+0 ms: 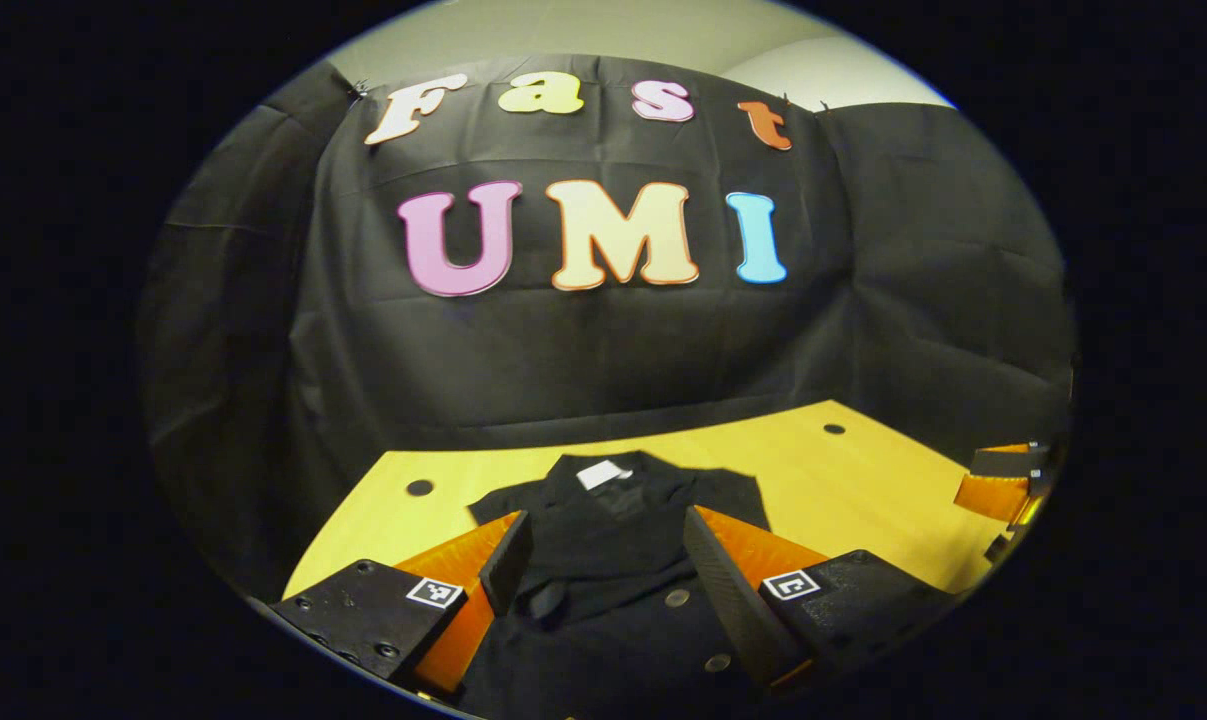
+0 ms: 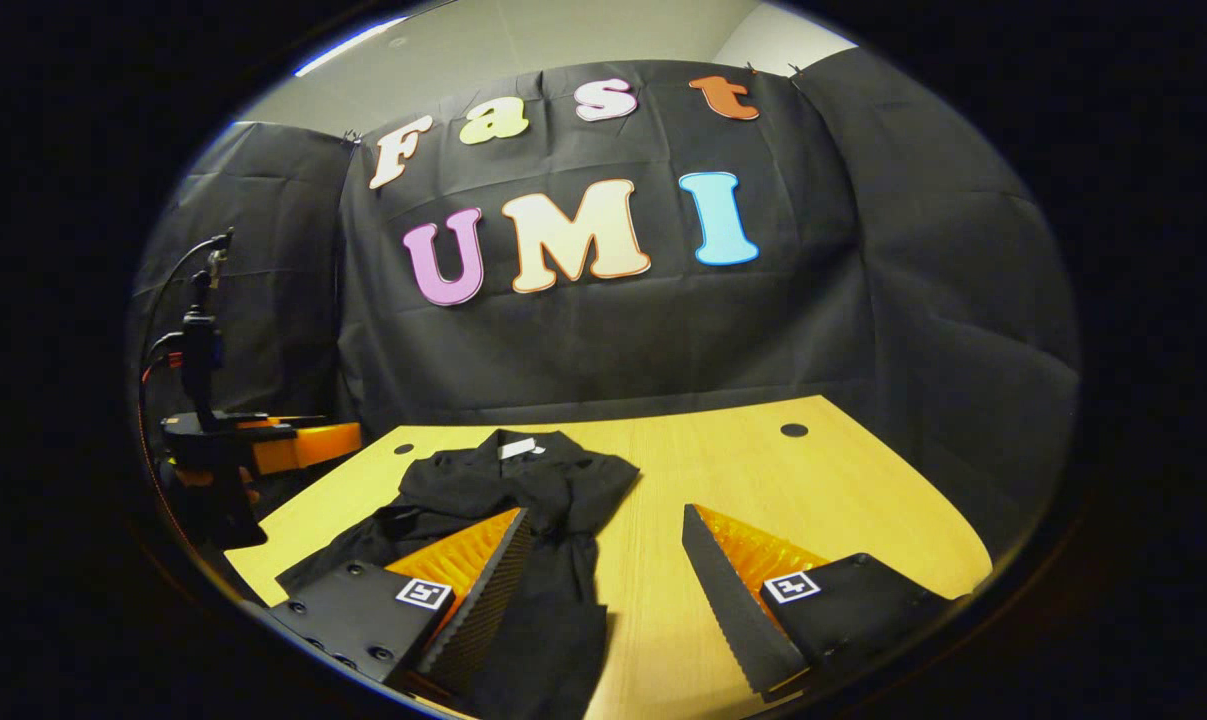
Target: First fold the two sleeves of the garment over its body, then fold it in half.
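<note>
A black buttoned garment (image 1: 613, 520) lies on the yellow table (image 1: 863, 490), collar and white label (image 1: 603, 473) at the far end. My left gripper (image 1: 603, 565) hovers open over its lower body, one finger on each side of the button row, holding nothing. In the right gripper view the garment (image 2: 523, 490) lies left of centre, rumpled and narrow toward the near end. My right gripper (image 2: 603, 575) is open and empty: the left finger hangs over the garment's near right edge, the right finger over bare table (image 2: 763, 480). How the sleeves lie is unclear.
The right gripper (image 1: 1008, 480) shows at the far right edge of the left gripper view. The left gripper (image 2: 253, 445), with a cable rising from it, shows at the left of the right gripper view. Round holes (image 1: 420, 487) (image 2: 793, 430) mark the table's far corners. Black cloth closes the back.
</note>
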Demonstrator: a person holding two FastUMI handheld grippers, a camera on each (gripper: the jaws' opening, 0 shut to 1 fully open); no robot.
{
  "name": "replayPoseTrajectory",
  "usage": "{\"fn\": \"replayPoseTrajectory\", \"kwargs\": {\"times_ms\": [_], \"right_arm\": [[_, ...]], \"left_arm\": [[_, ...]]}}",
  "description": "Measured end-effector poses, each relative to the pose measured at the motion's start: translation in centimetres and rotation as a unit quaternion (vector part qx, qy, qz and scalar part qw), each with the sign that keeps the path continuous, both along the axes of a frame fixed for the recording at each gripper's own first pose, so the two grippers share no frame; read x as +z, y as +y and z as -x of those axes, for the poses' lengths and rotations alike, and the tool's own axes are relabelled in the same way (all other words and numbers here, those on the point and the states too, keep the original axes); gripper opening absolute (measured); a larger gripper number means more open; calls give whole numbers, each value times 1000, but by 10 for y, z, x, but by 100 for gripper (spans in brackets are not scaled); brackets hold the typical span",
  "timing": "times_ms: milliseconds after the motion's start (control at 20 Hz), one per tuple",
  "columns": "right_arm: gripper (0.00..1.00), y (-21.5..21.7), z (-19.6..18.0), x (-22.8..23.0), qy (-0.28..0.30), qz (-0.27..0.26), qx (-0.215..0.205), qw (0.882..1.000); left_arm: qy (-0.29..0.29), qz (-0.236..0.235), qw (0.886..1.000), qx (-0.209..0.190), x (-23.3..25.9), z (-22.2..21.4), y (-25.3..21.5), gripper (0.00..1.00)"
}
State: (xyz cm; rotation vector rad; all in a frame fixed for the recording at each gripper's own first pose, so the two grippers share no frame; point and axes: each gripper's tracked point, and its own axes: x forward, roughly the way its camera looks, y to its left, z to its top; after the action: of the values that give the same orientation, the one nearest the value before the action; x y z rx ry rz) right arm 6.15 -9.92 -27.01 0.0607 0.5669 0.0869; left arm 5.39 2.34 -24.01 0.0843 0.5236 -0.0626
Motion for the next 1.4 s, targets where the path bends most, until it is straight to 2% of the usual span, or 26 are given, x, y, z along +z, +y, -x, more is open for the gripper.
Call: {"fn": "replayPoseTrajectory", "kwargs": {"times_ms": [200, 350, 700, 750, 850, 900, 950, 1000, 1050, 1200, 1300, 1400], "right_arm": [[97, 27, 38, -7, 15, 11, 9, 1000], [97, 34, 68, -26, 41, 36, 14, 998], [97, 33, 146, -98, 157, 71, -1, 985], [94, 33, 152, -105, 171, 75, -4, 982], [94, 33, 164, -122, 197, 82, -6, 977], [97, 34, 168, -129, 210, 85, -9, 974], [98, 36, 172, -135, 221, 85, -12, 971], [94, 38, 176, -141, 230, 82, -16, 969], [98, 40, 180, -145, 240, 79, -19, 967], [98, 45, 192, -155, 266, 87, -12, 960], [94, 49, 191, -158, 265, 76, -13, 961], [84, 54, 190, -157, 265, 72, -8, 962]], "left_arm": [[38, -4, 999, 38, -10, 67, 51, 93], [71, 2, 996, 48, -28, 109, 70, 93], [175, -1, 982, 71, -98, 200, 108, 94], [190, -2, 979, 71, -108, 208, 111, 94], [224, -1, 972, 72, -129, 223, 115, 94], [235, 0, 969, 74, -134, 229, 117, 95], [240, 3, 968, 74, -138, 233, 121, 89], [248, 4, 966, 76, -143, 239, 123, 95], [251, 4, 965, 75, -146, 240, 125, 95], [245, 3, 968, 52, -147, 240, 122, 96], [239, 8, 970, 46, -147, 241, 120, 96], [221, 8, 975, 33, -146, 237, 118, 95]]}}
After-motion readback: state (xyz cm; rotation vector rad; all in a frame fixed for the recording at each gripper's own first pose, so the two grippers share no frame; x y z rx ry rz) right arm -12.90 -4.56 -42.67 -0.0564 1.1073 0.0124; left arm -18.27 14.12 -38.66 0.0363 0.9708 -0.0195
